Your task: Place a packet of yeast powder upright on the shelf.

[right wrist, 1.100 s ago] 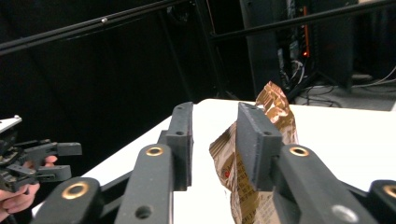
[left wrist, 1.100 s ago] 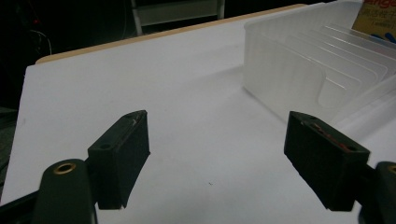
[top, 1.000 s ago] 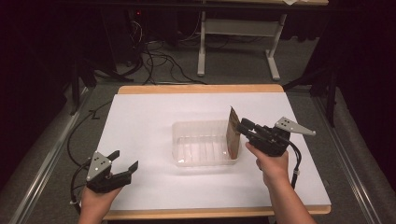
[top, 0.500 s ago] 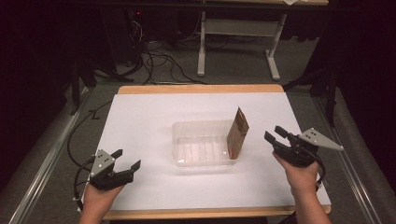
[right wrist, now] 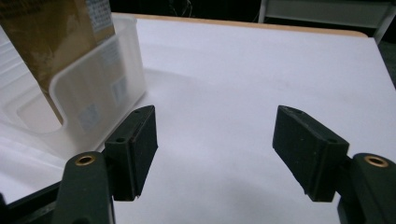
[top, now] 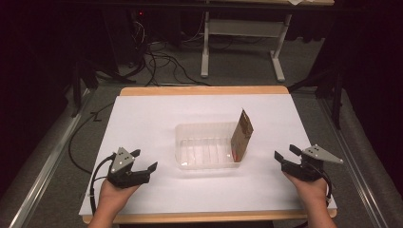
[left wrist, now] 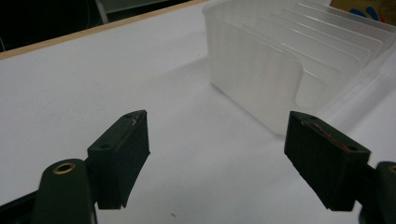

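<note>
A clear plastic container [top: 209, 152] sits mid-table on the white mat. A brown cardboard packet [top: 242, 135] stands tilted in its right end, leaning on the wall. My right gripper [top: 285, 152] hovers to the right of the container, apart from it. Its jaws have just been opening and nothing is between them. The right gripper view shows this gripper [right wrist: 215, 149] over bare mat, with the container [right wrist: 93, 93] and the packet [right wrist: 51, 37] at the left. My left gripper [top: 144, 160] stands open at the container's front left. Its own view shows the gripper [left wrist: 217, 154] with the container [left wrist: 261, 70] just ahead.
The white mat [top: 157, 118] covers a wooden-edged table [top: 204, 90]. Cables [top: 161, 61] lie on the floor beyond the far edge, near a white desk frame [top: 242, 28]. A black cable [top: 81, 137] trails off the table's left side.
The right gripper let go of the packet, opened, and drew back right and toward the front edge. The packet stays leaning in the container. The left gripper edged slightly toward the container.
</note>
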Motion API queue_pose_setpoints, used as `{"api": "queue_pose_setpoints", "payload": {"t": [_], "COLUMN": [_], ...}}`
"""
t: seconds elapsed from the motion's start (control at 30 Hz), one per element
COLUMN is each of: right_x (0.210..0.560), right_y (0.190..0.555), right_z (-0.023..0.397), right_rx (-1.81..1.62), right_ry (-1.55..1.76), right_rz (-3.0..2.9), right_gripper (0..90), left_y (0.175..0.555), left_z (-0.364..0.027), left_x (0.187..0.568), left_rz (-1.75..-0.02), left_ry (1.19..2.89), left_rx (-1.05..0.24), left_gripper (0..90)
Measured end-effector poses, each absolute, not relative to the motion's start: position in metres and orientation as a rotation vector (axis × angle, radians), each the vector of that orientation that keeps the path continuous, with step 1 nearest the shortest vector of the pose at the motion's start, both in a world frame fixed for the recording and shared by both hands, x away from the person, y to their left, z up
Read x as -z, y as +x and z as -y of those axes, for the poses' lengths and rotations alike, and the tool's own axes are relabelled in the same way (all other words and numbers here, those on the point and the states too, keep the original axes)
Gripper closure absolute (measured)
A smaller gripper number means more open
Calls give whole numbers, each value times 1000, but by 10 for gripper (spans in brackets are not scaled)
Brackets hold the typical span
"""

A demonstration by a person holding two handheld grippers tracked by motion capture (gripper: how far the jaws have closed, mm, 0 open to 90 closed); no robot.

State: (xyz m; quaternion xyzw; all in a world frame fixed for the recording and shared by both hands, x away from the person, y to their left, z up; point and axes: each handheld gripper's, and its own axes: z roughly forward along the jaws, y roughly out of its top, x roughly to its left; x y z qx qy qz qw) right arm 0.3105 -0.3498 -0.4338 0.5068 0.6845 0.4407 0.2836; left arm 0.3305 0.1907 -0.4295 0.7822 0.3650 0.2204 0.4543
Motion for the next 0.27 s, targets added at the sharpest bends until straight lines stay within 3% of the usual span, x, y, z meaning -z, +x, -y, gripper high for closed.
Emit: {"api": "queue_pose_setpoints", "payload": {"t": [0.27], "right_x": [436], "right_y": [313], "right_z": [360], "right_rx": [-1188], "right_ry": [1400], "right_rz": [-1808], "right_gripper": [322], "left_y": [325], "left_z": [-196], "left_x": [427], "left_rz": [-906], "left_ry": [1915], "left_rx": [-562], "left_gripper": [225]}}
